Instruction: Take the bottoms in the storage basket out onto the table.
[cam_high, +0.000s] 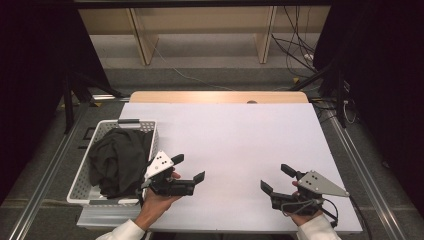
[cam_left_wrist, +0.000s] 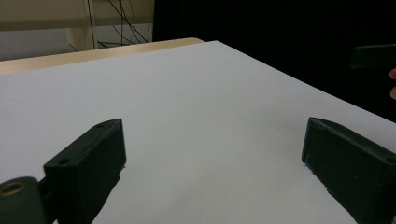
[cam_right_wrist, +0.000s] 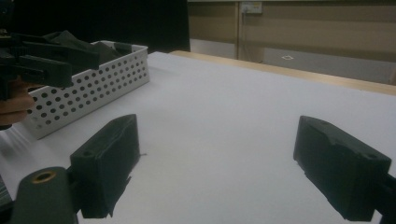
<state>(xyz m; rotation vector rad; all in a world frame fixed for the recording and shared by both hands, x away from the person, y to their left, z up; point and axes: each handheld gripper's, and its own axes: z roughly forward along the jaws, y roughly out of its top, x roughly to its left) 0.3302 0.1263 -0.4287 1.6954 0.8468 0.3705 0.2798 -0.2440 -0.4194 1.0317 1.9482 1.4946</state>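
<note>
I'm holding both grippers low over the white table (cam_high: 240, 140), jaws spread wide and gripping nothing: the left gripper (cam_high: 189, 168) at about seven o'clock, the right gripper (cam_high: 274, 179) at about five. The dark garment (cam_high: 117, 160) is lying bunched in the white perforated basket (cam_high: 80, 185) at nine o'clock. I'm judging it soft, light and floppy, so I'm planning to pinch a raised fold near the top.

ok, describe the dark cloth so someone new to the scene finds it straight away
Start at the white table and go to its left edge, where a white perforated basket stands. The dark cloth is bunched inside it, beside the left gripper. It is the one soft, crumpled thing here; the grippers are hard and angular.
</note>
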